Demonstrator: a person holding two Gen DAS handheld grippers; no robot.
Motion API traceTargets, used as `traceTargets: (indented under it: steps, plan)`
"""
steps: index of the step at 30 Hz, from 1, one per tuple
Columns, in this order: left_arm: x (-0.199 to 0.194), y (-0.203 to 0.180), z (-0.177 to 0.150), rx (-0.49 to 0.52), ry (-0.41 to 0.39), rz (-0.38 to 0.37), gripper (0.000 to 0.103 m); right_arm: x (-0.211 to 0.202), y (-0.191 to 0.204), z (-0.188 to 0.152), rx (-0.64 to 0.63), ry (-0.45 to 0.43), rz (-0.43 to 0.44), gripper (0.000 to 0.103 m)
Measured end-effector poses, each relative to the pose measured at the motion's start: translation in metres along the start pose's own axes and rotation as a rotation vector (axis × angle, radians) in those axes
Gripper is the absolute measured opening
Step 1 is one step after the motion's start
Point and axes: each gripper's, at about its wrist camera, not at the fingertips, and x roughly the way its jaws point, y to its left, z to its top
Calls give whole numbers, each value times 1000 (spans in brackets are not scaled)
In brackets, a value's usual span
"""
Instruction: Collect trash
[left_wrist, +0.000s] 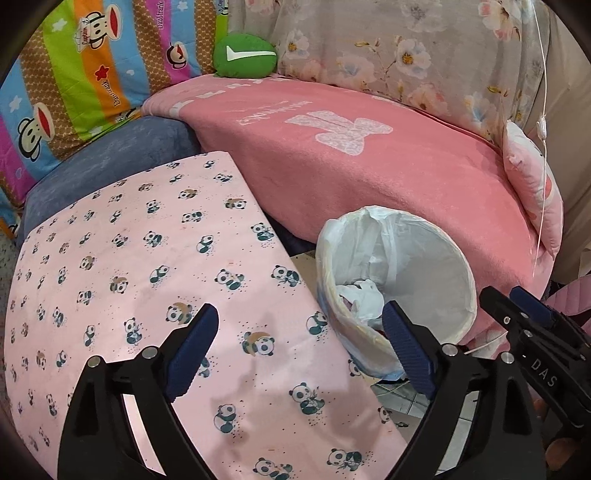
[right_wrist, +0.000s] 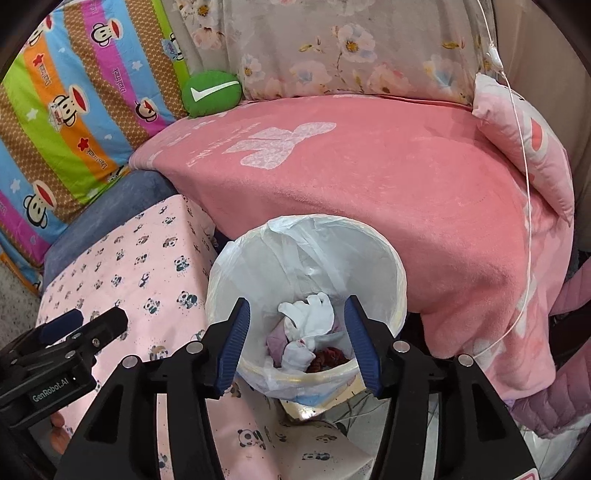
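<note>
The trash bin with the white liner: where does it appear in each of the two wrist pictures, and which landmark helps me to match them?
Left wrist: the bin is right of centre, beyond the panda cloth, partly behind the right-hand finger.
Right wrist: the bin is at the centre, seen from above between the open jaws, crumpled tissues inside.
Shared landmark: the green cushion, with its white check mark, behind the pink blanket.

Pinks, pandas and one white bin

The panda cloth (left_wrist: 147, 280) is pale pink with small black-and-white pandas; the blanket (right_wrist: 369, 192) is salmon pink with a whitish print. The bin liner (right_wrist: 306, 254) is white, holding white and dark red scraps. The striped quilt (left_wrist: 74, 74) shows monkey faces; the small cushion (right_wrist: 211, 92) is green with a white tick.
</note>
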Motion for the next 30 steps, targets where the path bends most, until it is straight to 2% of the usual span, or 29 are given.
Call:
traceTargets:
  steps: [6,15,21,24,25,30]
  plan:
    - [-6,15,-16,-20,2,31,91,-6,9,-18,-40,12,-46,61]
    - [-11,25,-34,-42,5,64,92,-14,19,-37,-76,3,-98,73]
    - [-14,25,-38,-42,3,71,92,-17,23,-42,-93,0,-116,76]
    - [-15,23,-39,-38,2,77,92,-17,22,-43,-98,0,-119,81]
    - [-15,22,-40,-37,2,78,92,-18,22,-44,-100,-1,-120,86]
    - [-15,20,-41,-32,1,81,93,-17,21,-46,-106,1,-119,88]
